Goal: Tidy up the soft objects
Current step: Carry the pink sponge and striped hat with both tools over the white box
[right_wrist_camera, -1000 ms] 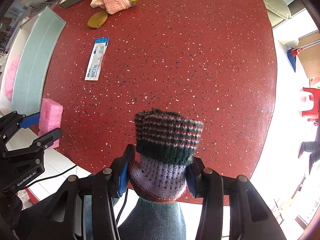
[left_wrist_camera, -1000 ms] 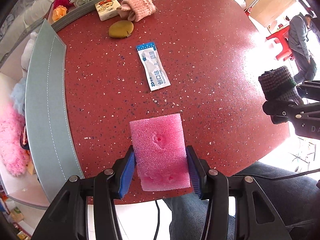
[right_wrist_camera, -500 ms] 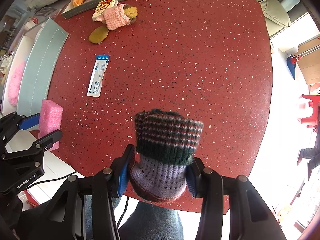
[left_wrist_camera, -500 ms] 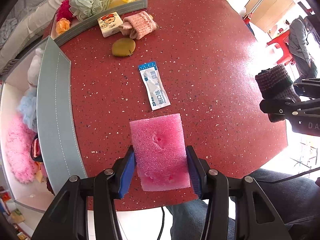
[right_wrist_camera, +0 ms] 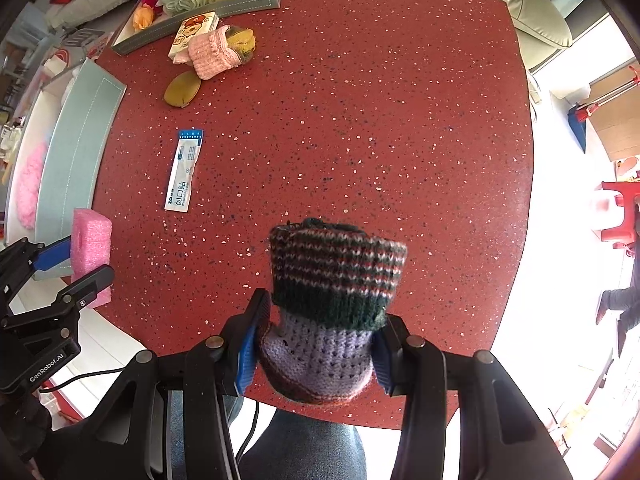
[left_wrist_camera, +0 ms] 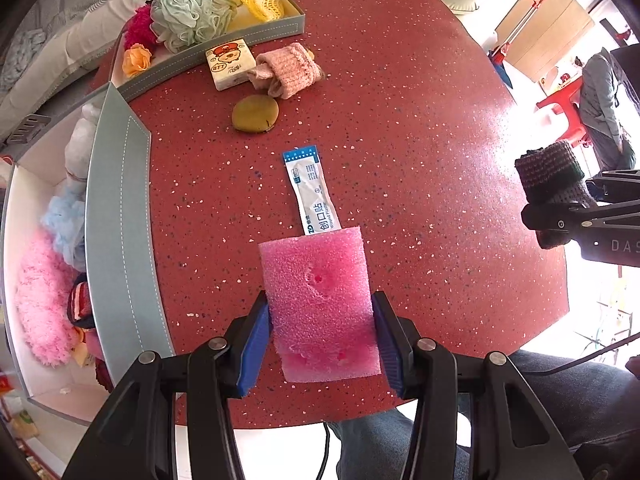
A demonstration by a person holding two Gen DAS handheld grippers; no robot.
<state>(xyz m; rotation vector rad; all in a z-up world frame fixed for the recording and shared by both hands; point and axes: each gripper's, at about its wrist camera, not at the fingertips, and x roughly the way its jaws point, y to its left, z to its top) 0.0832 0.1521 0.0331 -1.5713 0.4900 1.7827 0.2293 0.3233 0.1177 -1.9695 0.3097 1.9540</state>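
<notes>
**Above the red desk, both tools carry a soft item**

Over the near edge of the speckled red desk (left_wrist_camera: 400,128), the left wrist view shows the left tool (left_wrist_camera: 320,340) clamped on a pink foam block (left_wrist_camera: 320,300), its blue pads pressing the block's two sides so the foam hangs clear of the surface. The block's far edge overlaps the sight of a wound-plaster sachet (left_wrist_camera: 310,190) lying flat beyond it. Further off rest an olive round pouch (left_wrist_camera: 255,113), a pink knitted sock (left_wrist_camera: 288,70) and a small cartoon-printed tissue pack (left_wrist_camera: 230,64). Two grey-walled trays hold sorted things: the far tray (left_wrist_camera: 224,46) a bath pouf and yellow knit, the left tray (left_wrist_camera: 120,216) fluffy pink and blue items. Probably the foam is bound for one of them.

In the right wrist view, the right tool (right_wrist_camera: 316,344) grips a striped knitted sock (right_wrist_camera: 332,300) by its lilac part, dark cuff pointing away. It too is held off the desk, likely so both loads travel together to the trays.
</notes>
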